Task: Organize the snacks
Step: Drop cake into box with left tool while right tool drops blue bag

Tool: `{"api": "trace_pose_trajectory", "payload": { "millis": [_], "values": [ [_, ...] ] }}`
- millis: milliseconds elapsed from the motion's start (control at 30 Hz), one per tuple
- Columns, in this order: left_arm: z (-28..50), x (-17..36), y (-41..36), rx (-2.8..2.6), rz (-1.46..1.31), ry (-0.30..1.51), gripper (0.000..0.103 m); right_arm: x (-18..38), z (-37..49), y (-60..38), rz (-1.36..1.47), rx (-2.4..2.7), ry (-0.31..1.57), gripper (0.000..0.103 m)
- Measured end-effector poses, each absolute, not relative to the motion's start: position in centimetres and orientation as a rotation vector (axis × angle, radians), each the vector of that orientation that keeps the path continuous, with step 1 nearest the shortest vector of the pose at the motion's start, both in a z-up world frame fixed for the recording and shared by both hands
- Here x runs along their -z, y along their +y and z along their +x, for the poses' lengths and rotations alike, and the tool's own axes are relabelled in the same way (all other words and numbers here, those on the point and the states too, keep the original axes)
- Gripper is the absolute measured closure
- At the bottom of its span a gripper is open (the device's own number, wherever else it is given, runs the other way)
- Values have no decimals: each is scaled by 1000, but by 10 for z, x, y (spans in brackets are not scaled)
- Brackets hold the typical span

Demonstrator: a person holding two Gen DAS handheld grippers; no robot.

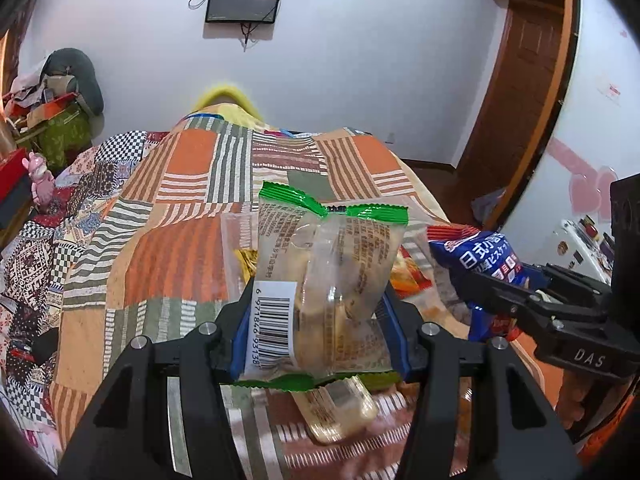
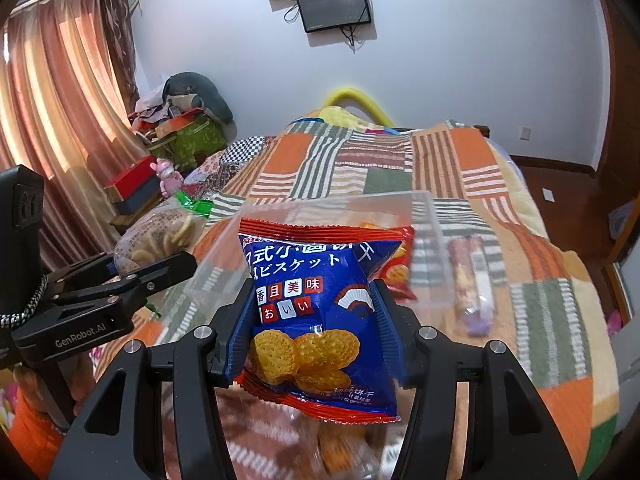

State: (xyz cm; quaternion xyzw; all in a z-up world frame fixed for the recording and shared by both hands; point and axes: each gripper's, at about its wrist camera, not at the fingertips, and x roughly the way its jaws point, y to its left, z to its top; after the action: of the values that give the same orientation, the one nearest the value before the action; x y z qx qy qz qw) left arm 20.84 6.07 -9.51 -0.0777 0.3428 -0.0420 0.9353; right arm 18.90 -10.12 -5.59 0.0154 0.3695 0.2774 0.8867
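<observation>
blue biscuit pack (image 2: 316, 312) clamped in right gripper (image 2: 316, 320) | left gripper (image 1: 320, 312) clamps clear green-edged pack (image 1: 324, 280) | clear bin (image 2: 432, 248) holds one red pack (image 2: 394, 268) | two packs on bed (image 1: 180, 240) left

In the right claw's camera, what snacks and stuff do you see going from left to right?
Left claw holding a clear cookie bag → blue biscuit packet in the right claw → red snack packet → purple-ended snack stick.

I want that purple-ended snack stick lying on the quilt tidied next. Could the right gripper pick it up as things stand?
Probably not yet: the right gripper is shut on the blue biscuit packet. The snack stick lies uncovered beside the clear plastic box.
</observation>
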Motion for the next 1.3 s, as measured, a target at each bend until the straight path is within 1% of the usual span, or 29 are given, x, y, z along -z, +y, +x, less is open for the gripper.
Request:
{"api": "trace_pose_trajectory", "payload": {
  "millis": [433, 633, 700, 933, 1067, 1300],
  "values": [
    [269, 132, 83, 52, -171, 779, 48, 82, 238, -56, -76, -561, 840, 51],
    [279, 139, 83, 40, -165, 789, 48, 90, 250, -53, -82, -564, 884, 50],
    [279, 140, 83, 39, -163, 790, 47, 91, 251, -54, -84, -560, 889, 48],
    [270, 133, 80, 37, -145, 787, 43, 82, 243, -61, -103, -571, 868, 47],
    [257, 122, 75, 41, -133, 772, 41, 72, 236, -73, -89, -576, 851, 47],
    [226, 107, 65, 45, -100, 758, 36, 55, 213, -103, -77, -557, 803, 47]
  ]
}}
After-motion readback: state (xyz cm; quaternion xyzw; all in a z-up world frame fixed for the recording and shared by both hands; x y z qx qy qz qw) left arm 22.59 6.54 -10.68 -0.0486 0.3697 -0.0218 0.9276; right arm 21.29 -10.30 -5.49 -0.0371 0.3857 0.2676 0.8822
